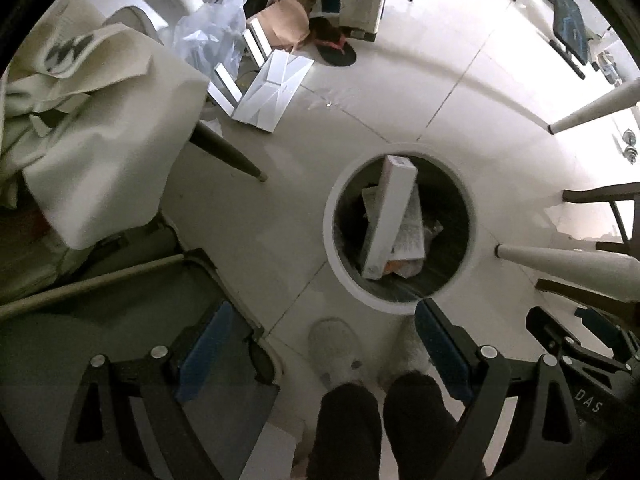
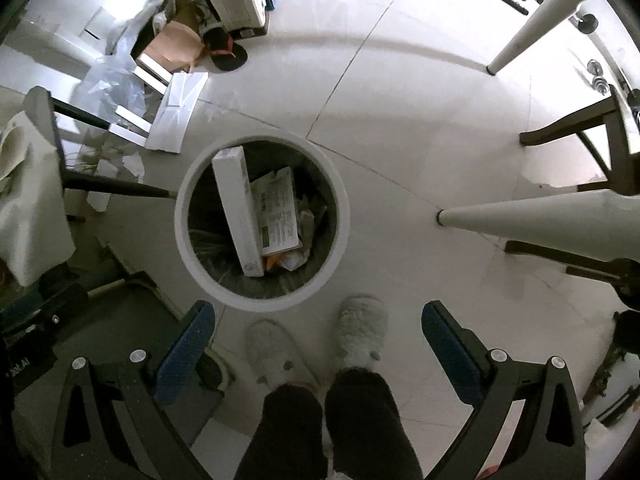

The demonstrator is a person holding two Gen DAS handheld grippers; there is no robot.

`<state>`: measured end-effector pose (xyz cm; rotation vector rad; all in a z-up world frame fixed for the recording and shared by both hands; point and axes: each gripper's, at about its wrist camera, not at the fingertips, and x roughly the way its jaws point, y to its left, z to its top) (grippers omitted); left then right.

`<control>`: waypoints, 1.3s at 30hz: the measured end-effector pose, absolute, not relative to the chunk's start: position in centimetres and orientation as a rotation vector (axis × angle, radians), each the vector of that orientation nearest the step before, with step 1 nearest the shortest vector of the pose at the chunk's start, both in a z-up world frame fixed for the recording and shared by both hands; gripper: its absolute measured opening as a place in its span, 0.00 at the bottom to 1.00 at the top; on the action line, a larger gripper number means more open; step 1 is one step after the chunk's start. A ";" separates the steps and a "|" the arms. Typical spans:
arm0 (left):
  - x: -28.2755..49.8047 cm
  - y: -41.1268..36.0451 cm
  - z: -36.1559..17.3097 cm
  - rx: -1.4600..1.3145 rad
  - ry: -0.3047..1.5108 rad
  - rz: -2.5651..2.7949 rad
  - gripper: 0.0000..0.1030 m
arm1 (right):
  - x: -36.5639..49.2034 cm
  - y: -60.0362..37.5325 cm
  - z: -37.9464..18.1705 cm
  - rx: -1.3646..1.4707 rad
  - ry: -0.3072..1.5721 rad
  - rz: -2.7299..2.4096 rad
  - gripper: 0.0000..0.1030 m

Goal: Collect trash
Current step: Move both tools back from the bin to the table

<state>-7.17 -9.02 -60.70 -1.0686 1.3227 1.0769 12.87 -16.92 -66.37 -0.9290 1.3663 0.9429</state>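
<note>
2 tongs, our left gripper and right gripper, hang wide and empty above the white bin at frame centre; remaining flat white packaging lies upper left, long axis pointing away, nearer our left.
</note>
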 end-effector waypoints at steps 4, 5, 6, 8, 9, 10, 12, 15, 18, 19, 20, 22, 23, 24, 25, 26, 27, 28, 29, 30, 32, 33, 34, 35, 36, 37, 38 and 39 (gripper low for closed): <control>-6.8 -10.1 -57.0 -1.059 1.313 1.074 0.91 | 12.8 -18.0 -62.2 -0.924 1.357 0.953 1.00; -6.8 -10.3 -56.0 -1.052 1.311 1.075 0.91 | 12.8 -18.2 -61.0 -0.927 1.348 0.957 1.00; -6.8 -10.6 -55.0 -1.045 1.311 1.077 0.91 | 12.7 -18.5 -59.6 -0.926 1.341 0.966 1.00; -6.8 -10.9 -52.8 -1.038 1.303 1.076 0.91 | 12.5 -18.9 -57.3 -0.929 1.327 0.975 1.00; -6.8 -11.1 -51.7 -1.035 1.300 1.076 0.91 | 12.4 -19.1 -55.7 -0.930 1.319 0.985 1.00; -6.9 -11.3 -50.3 -1.031 1.294 1.076 0.91 | 12.2 -19.3 -54.5 -0.931 1.317 0.991 1.00; -7.0 -11.6 -48.0 -1.023 1.284 1.077 0.91 | 11.9 -19.7 -52.0 -0.933 1.309 0.999 1.00; -7.4 -12.0 -43.8 -1.013 1.262 1.075 0.91 | 11.6 -20.5 -47.4 -0.915 1.302 1.008 1.00; -7.7 -12.3 -40.6 -0.994 1.245 1.077 0.91 | 11.3 -20.9 -43.7 -0.900 1.298 1.017 1.00; -7.8 -12.4 -39.2 -0.982 1.238 1.081 0.91 | 11.1 -21.1 -42.1 -0.892 1.296 1.021 1.00; -7.9 -12.5 -38.3 -0.977 1.233 1.081 0.91 | 11.0 -21.1 -41.0 -0.886 1.294 1.024 1.00; -8.1 -12.4 -35.9 -0.971 1.224 1.092 0.91 | 10.6 -21.2 -38.4 -0.862 1.301 1.033 1.00; -8.1 -12.4 -35.1 -0.963 1.218 1.096 0.91 | 10.5 -21.2 -37.5 -0.852 1.302 1.037 1.00; -8.1 -12.2 -34.1 -0.953 1.214 1.103 0.91 | 10.4 -20.9 -36.2 -0.834 1.302 1.044 1.00; -8.0 -12.0 -33.2 -0.941 1.210 1.113 0.91 | 10.5 -20.7 -35.2 -0.815 1.306 1.052 1.00; -7.9 -11.7 -32.2 -0.930 1.198 1.120 0.91 | 10.7 -20.4 -34.1 -0.793 1.305 1.057 1.00; -7.7 -11.3 -31.6 -0.923 1.185 1.125 0.91 | 11.0 -19.9 -33.0 -0.770 1.303 1.058 1.00; -7.4 -10.6 -30.8 -0.919 1.166 1.129 0.91 | 11.4 -19.3 -32.0 -0.746 1.303 1.057 1.00; -6.9 -10.0 -30.1 -0.914 1.153 1.130 0.91 | 11.9 -18.7 -31.1 -0.721 1.302 1.056 1.00; -6.4 -9.3 -29.6 -0.908 1.146 1.131 0.91 | 12.5 -18.0 -30.3 -0.697 1.300 1.051 1.00; -4.8 -7.6 -28.2 -0.876 1.127 1.141 0.91 | 14.3 -16.4 -28.5 -0.648 1.290 1.035 1.00; -3.8 -6.8 -27.5 -0.857 1.121 1.146 0.91 | 15.4 -15.6 -27.7 -0.627 1.283 1.027 1.00; -2.7 -5.9 -27.0 -0.838 1.115 1.151 0.91 | 17.0 -14.5 -26.6 -0.601 1.267 1.014 1.00; -1.6 -4.8 -26.4 -0.823 1.109 1.154 0.91 | 18.5 -13.7 -25.9 -0.582 1.258 1.001 1.00; -0.5 -3.8 -26.0 -0.813 1.102 1.155 0.91 | 19.7 -13.0 -25.6 -0.564 1.256 0.989 1.00; 1.1 -2.6 -25.4 -0.800 1.092 1.156 0.91 | 21.7 -12.1 -25.1 -0.534 1.255 0.970 1.00; 2.2 -1.6 -25.1 -0.791 1.087 1.157 0.91 | 23.7 -11.3 -24.7 -0.510 1.255 0.950 1.00; 3.5 -0.4 -24.9 -0.785 1.085 1.162 0.91 | 25.6 -10.5 -24.6 -0.491 1.259 0.927 1.00</control>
